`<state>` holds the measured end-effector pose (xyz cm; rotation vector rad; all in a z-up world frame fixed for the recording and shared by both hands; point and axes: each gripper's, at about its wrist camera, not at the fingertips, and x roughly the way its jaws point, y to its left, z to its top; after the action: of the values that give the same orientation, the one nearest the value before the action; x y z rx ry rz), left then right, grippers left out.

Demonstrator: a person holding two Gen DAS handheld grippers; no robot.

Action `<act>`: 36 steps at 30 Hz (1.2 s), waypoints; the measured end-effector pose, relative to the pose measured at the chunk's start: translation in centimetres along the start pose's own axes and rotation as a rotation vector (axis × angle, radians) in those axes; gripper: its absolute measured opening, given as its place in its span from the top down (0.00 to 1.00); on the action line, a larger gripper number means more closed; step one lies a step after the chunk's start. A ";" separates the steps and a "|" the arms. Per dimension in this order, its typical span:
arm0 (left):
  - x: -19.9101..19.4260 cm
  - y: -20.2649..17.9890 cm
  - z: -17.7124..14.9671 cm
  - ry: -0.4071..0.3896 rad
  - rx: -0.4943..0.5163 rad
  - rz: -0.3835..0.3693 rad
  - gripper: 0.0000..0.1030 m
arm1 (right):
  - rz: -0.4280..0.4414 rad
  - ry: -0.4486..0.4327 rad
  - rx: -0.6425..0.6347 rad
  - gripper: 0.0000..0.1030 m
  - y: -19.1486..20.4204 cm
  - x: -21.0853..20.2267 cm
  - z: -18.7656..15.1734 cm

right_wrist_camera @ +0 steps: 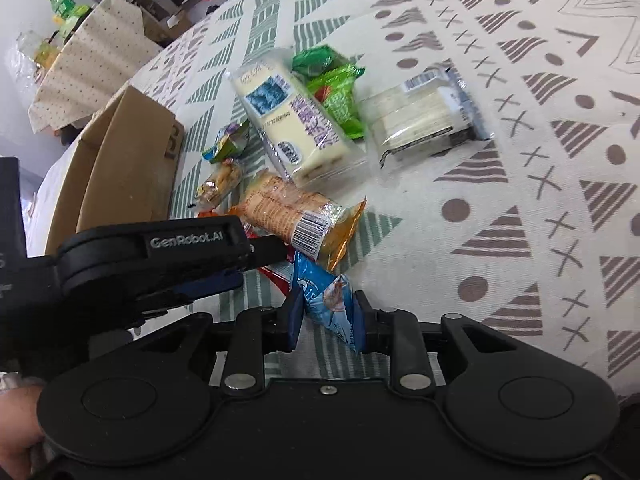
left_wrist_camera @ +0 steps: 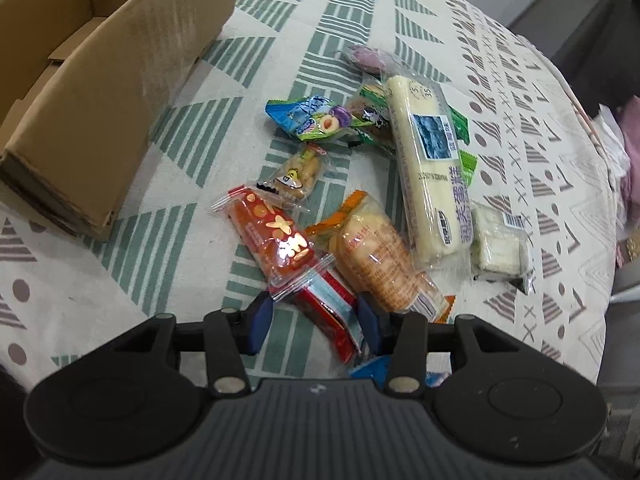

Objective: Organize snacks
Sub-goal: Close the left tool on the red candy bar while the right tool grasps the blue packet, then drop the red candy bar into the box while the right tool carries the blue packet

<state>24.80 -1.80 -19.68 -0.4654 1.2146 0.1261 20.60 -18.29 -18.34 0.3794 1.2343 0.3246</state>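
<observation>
A pile of snack packets lies on the patterned tablecloth (left_wrist_camera: 120, 288). My left gripper (left_wrist_camera: 316, 324) has its blue pads on either side of a red packet (left_wrist_camera: 332, 316), with a gap on the left side. An orange-red packet (left_wrist_camera: 276, 236) overlaps it. A biscuit roll (left_wrist_camera: 380, 256), a long white cake bar (left_wrist_camera: 428, 168), a small nut packet (left_wrist_camera: 298, 176) and a blue-green candy packet (left_wrist_camera: 316, 118) lie beyond. My right gripper (right_wrist_camera: 330, 320) is shut on a blue packet (right_wrist_camera: 330, 300). The left gripper (right_wrist_camera: 160, 264) shows at its left.
An open cardboard box (left_wrist_camera: 100, 80) stands at the left, also in the right wrist view (right_wrist_camera: 120, 160). A clear pack of white wafers (right_wrist_camera: 420, 120) and green packets (right_wrist_camera: 336, 92) lie farther out. The table edge curves at the right (left_wrist_camera: 600, 200).
</observation>
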 end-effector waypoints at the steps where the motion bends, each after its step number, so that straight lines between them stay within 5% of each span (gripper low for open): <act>1: 0.1 0.0 0.0 -0.006 -0.009 0.004 0.56 | -0.003 -0.008 0.005 0.75 -0.1 -0.1 -0.1; 5: 0.4 -0.3 -0.1 -0.026 -0.035 0.033 0.56 | -0.030 -0.028 0.028 0.75 -0.5 -0.5 -0.2; 12: -0.4 0.4 -1.2 -0.027 -0.018 0.039 0.74 | -0.030 -0.043 0.053 0.75 -0.8 -0.6 -0.2; 36: -9.0 2.3 -2.3 -0.164 0.010 -0.024 0.84 | 0.122 -0.220 0.012 0.75 0.8 -4.5 -1.2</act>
<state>18.88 0.67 -12.62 -0.4513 1.0479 0.1351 18.08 -19.43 -14.49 0.4894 1.0007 0.3699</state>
